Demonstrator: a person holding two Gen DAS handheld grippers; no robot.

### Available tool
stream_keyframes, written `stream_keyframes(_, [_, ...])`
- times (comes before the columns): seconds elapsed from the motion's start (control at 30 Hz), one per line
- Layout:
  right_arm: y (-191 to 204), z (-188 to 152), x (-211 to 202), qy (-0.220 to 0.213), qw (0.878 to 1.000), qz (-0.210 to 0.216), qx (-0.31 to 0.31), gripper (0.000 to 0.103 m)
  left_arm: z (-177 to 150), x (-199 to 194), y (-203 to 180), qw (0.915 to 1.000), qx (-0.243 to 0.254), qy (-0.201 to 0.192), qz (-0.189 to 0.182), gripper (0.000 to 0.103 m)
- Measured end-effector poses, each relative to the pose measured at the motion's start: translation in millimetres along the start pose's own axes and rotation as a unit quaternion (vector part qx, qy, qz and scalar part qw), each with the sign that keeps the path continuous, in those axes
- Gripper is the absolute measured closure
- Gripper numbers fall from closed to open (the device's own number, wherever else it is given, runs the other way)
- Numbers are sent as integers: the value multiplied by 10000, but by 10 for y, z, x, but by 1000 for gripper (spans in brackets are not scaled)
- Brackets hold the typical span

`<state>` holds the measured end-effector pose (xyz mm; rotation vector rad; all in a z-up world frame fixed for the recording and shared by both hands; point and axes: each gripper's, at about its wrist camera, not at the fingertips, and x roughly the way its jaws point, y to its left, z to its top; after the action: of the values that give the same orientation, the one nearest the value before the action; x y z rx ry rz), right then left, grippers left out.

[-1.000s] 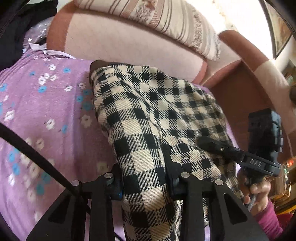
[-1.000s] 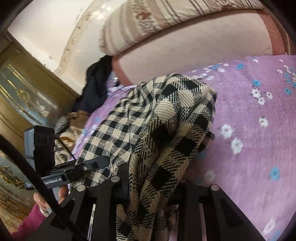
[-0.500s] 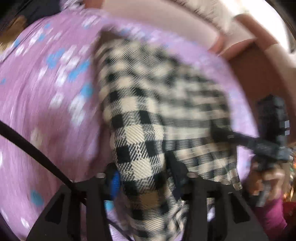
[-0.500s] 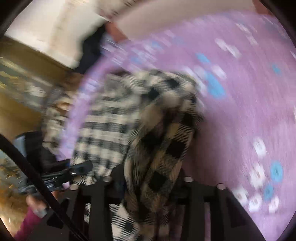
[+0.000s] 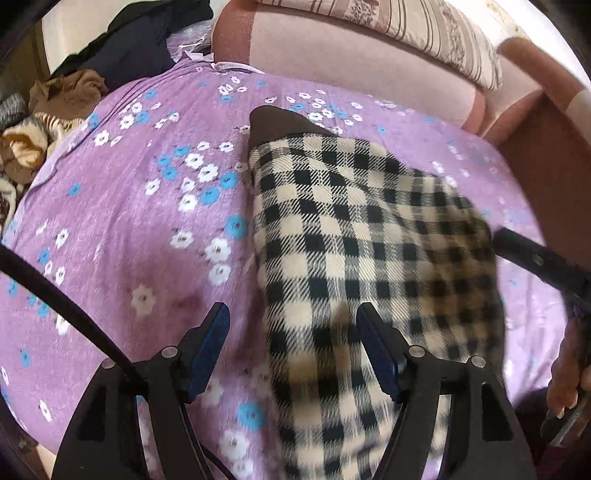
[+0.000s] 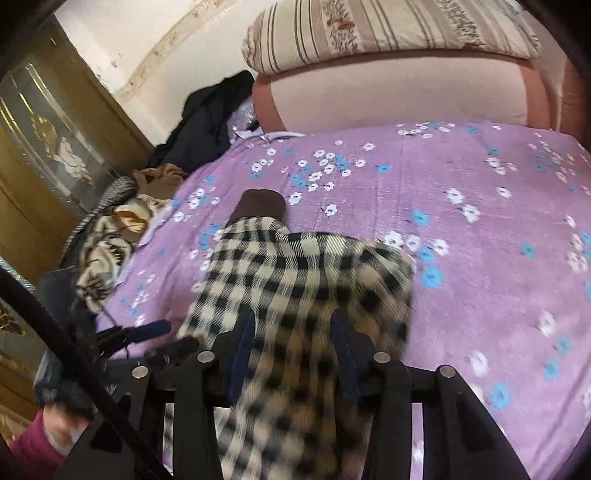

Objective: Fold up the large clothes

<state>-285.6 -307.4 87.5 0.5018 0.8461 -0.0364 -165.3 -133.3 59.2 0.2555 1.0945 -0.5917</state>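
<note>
Left claw (image 5: 291, 354): spread, empty. Right claw (image 6: 291, 350): parted, checked garment (image 5: 354, 236) loose between its fingers. Ahead: narrow fold laid on bedspread (image 5: 122, 229); crosswise folds remaining.

We have two fisheye views, each looking forward along a handheld gripper and down at a purple flowered bedspread (image 5: 122, 236). Our left wrist camera sits close over the bed, facing the pink headboard (image 5: 351, 62) at the top. Our right wrist camera faces the same headboard (image 6: 399, 96) from slightly farther back, taking in a gold cabinet (image 6: 48, 147) at left. Both views share the checked garment (image 5: 354, 236) (image 6: 295, 273) and the striped pillow (image 5: 417, 29) (image 6: 388, 29).
</note>
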Motion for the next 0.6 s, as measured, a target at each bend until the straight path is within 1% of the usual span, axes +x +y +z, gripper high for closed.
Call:
stream_keyframes(0.03, [-18,35,148,59,9997,-221,-69,60,28,81,-52,9999,37,20,94,33])
stream_keyframes(0.07, [-80,51,312,189,9987,-477,-64,67,27,170,-79,9998,75,55,161,31])
stream_keyframes(0.1, [-194,49,495,383,9965,-737,23,73,30,229,-88,9999,54,60,130,27])
stream_keyframes(0.13, [-253,46,599,490,9951,-849,98,84,12,263,-63,10000,-40,32,70,22])
stream_keyframes(0.17, [-348,15,689,588,9939,-904,208,89,-18,267,-17,9999,-122,14,24,21])
stream_keyframes(0.2, [-391,-8,686,548,9949,-795,288,89,-24,276,14,9998,-210,15,-36,20])
stream_keyframes(0.3, [-362,-23,468,465,9963,-666,291,86,-41,272,83,9993,-335,18,-156,20])
stream_keyframes(0.37, [-230,-104,204,388,9976,-574,61,75,-66,241,83,9992,-363,-38,-129,20])
stream_keyframes(0.4, [-143,-171,69,359,9977,-570,-99,62,-82,221,73,9992,-377,-71,-104,20])
stream_keyframes(0.43, [-56,-251,-26,334,9976,-565,-235,58,-104,196,60,9992,-382,-95,-77,20])
stream_keyframes(0.5, [87,-424,-160,355,9970,-481,-489,58,-142,149,24,9993,-353,-136,-15,20])
stream_keyframes(0.53, [130,-489,-164,402,9965,-478,-562,58,-171,113,-5,9994,-304,-176,37,20])
stream_keyframes(0.6, [201,-700,-86,542,9929,-712,-790,58,-202,61,-47,9994,-170,-236,160,20])
